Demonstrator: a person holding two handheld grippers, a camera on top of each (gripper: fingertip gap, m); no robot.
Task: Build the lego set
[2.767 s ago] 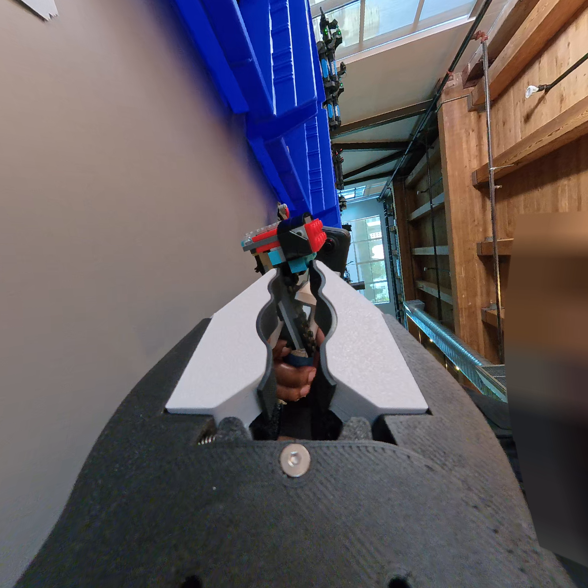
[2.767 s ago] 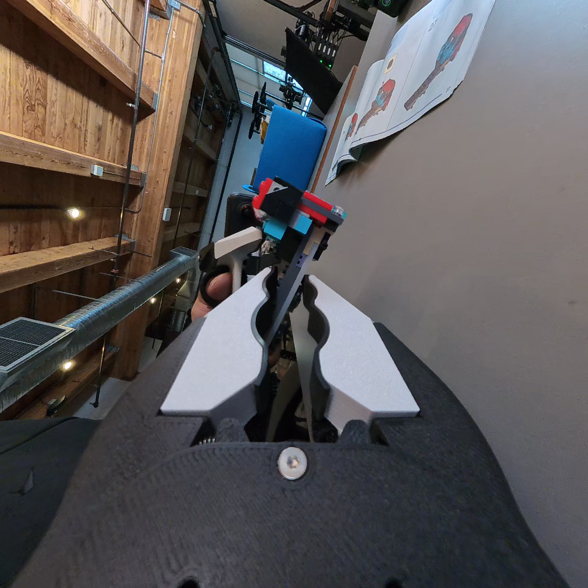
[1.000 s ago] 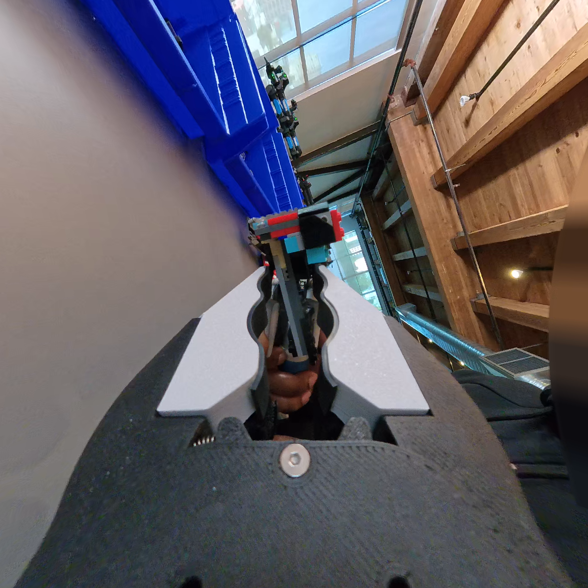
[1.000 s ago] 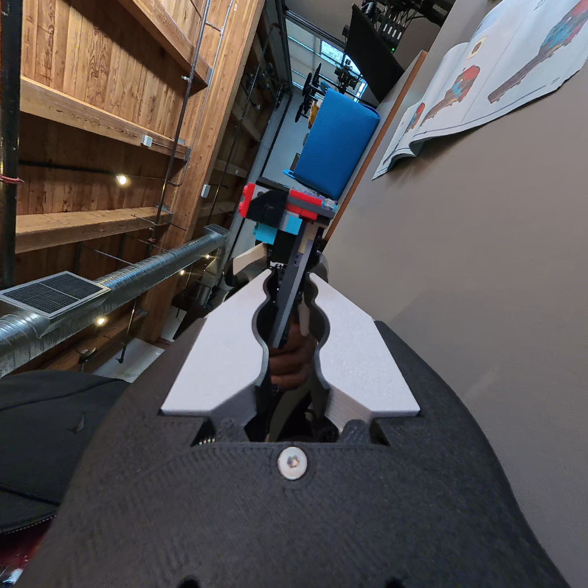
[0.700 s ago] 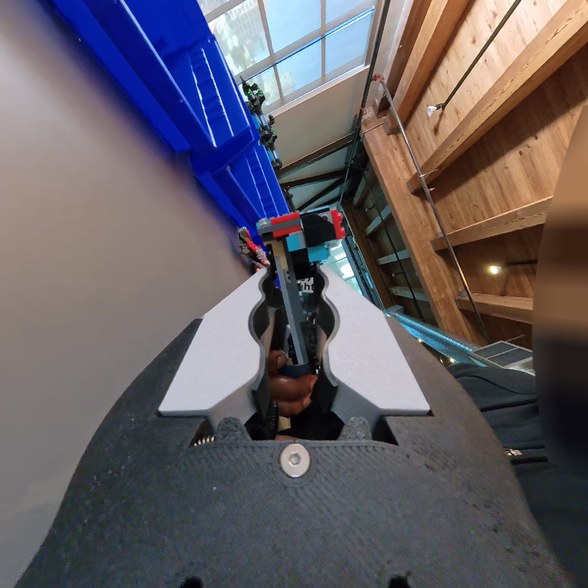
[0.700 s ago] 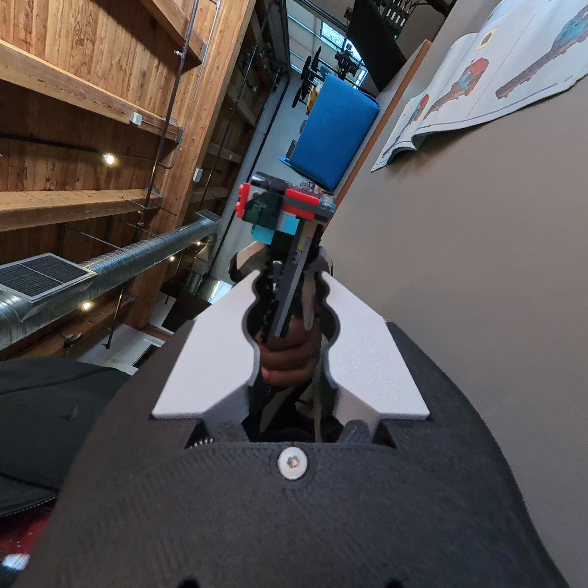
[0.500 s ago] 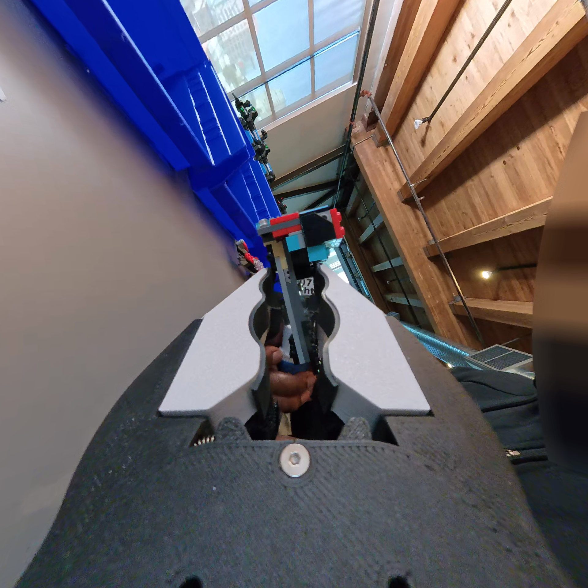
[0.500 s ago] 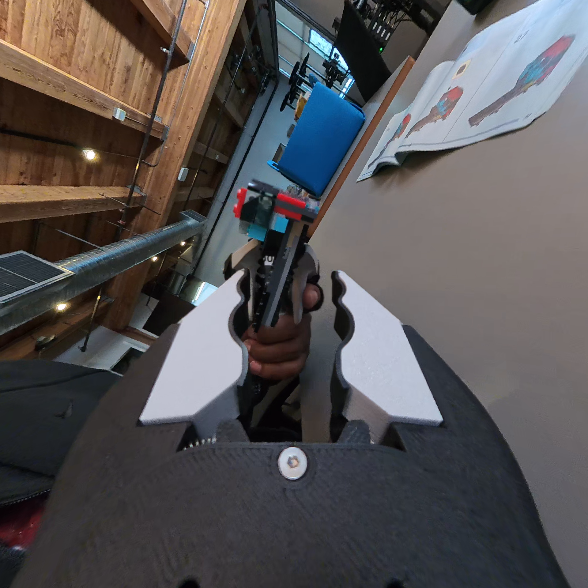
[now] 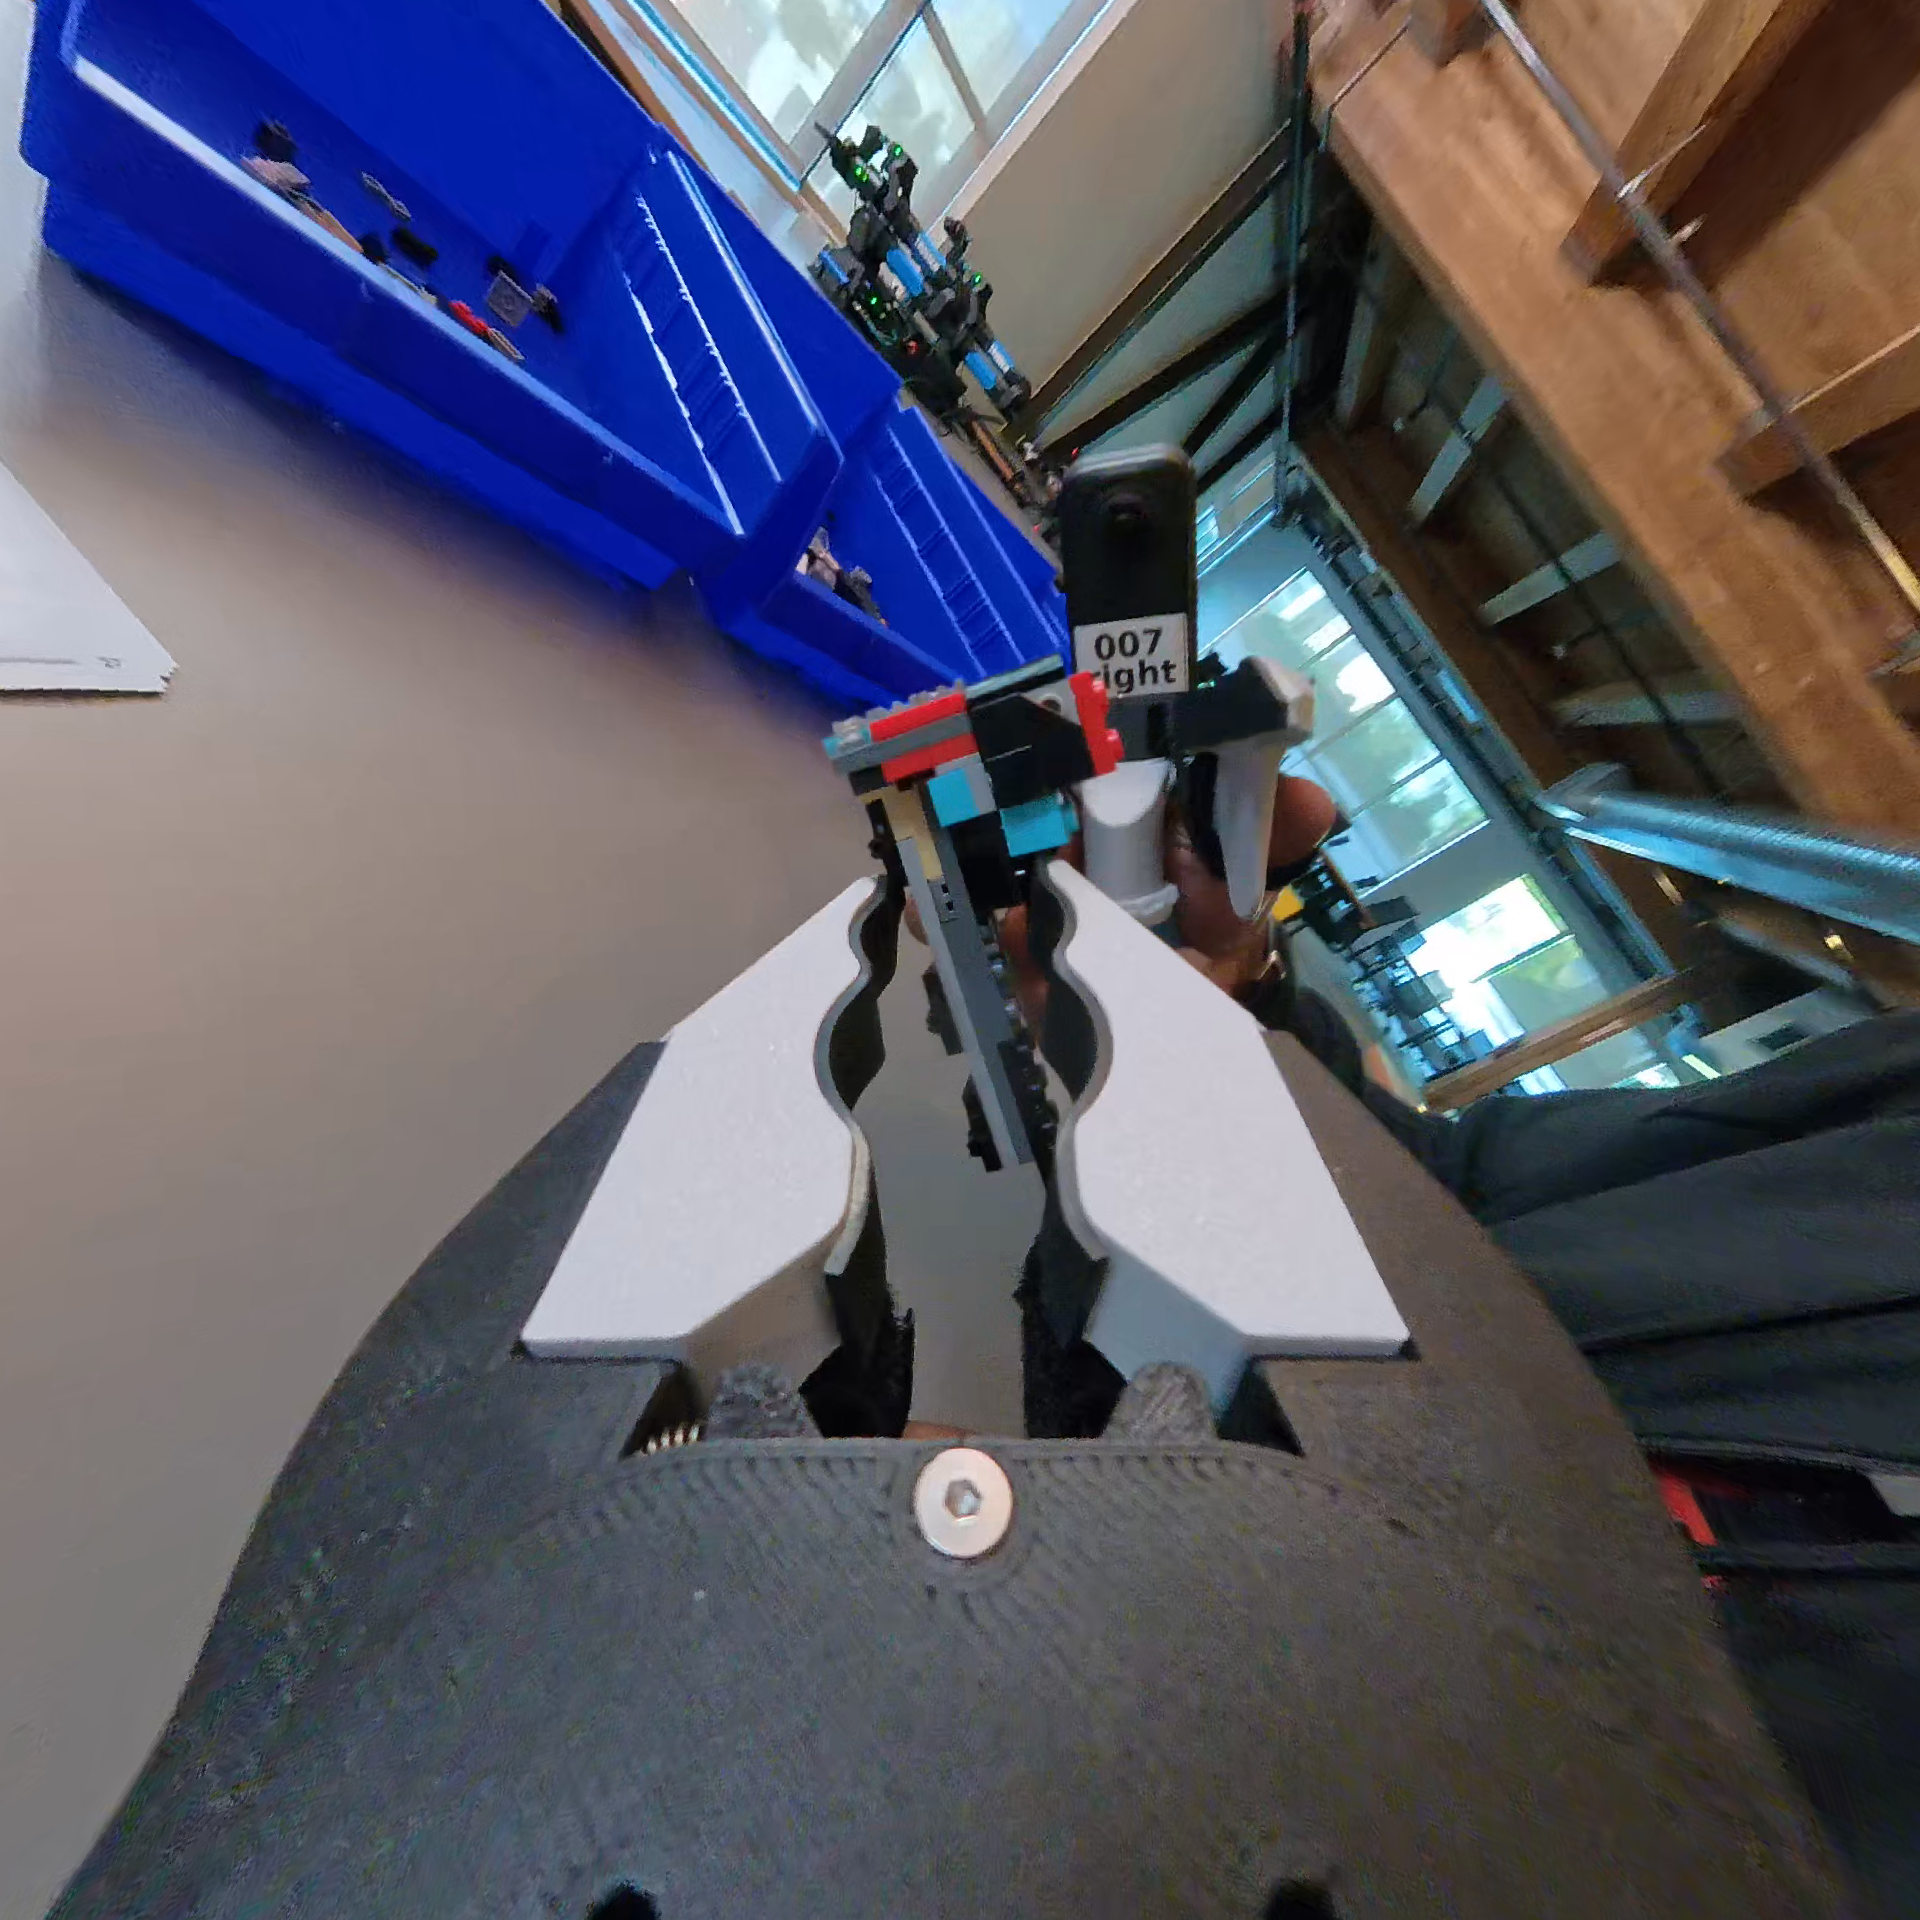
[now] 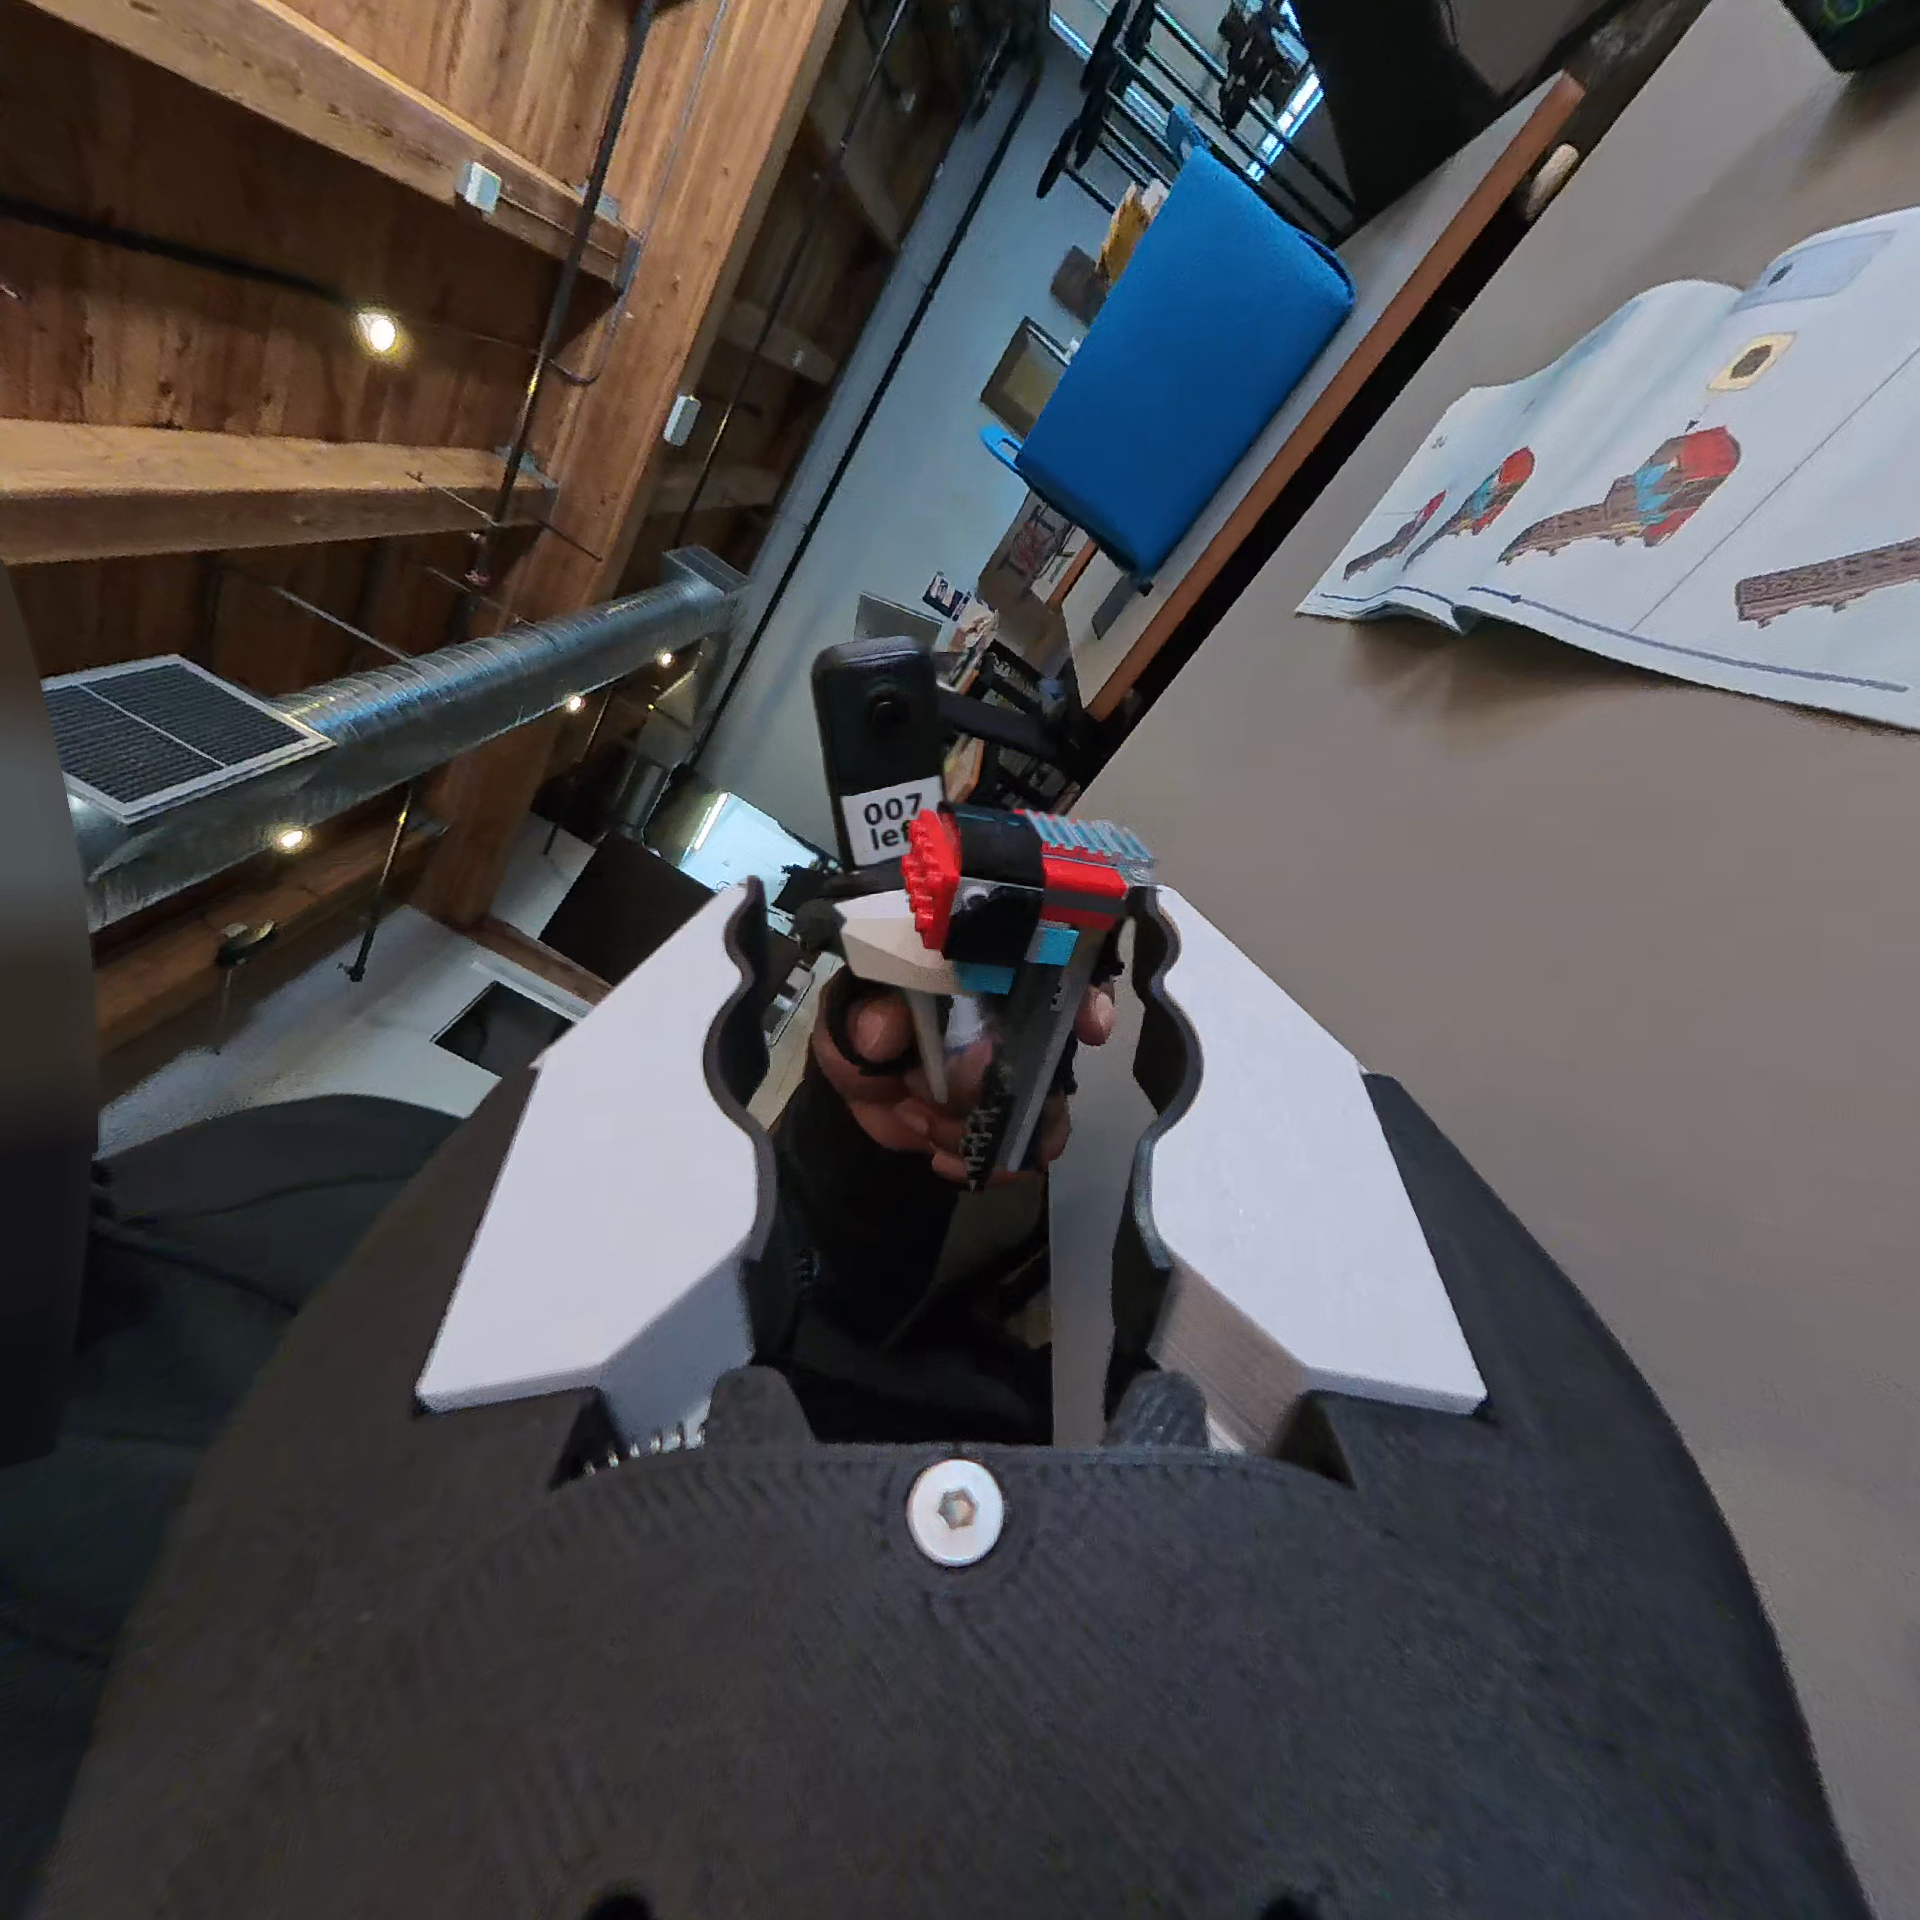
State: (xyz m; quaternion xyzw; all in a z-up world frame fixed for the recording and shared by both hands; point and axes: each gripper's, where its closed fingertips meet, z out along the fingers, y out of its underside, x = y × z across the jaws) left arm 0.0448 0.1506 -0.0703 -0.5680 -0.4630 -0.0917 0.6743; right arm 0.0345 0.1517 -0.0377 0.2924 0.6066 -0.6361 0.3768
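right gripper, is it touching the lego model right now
Apart. The right wrist view shows the right gripper wide open, with clear gaps between its fingers and the lego model.

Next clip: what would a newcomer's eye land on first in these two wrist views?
First, the red, black and teal lego model, held up in mid-air by its long grey neck between the left tongs. The right tongs gape open just short of it. Behind, blue bins with loose pieces sit on the grey table, and an open instruction booklet lies on its other side.
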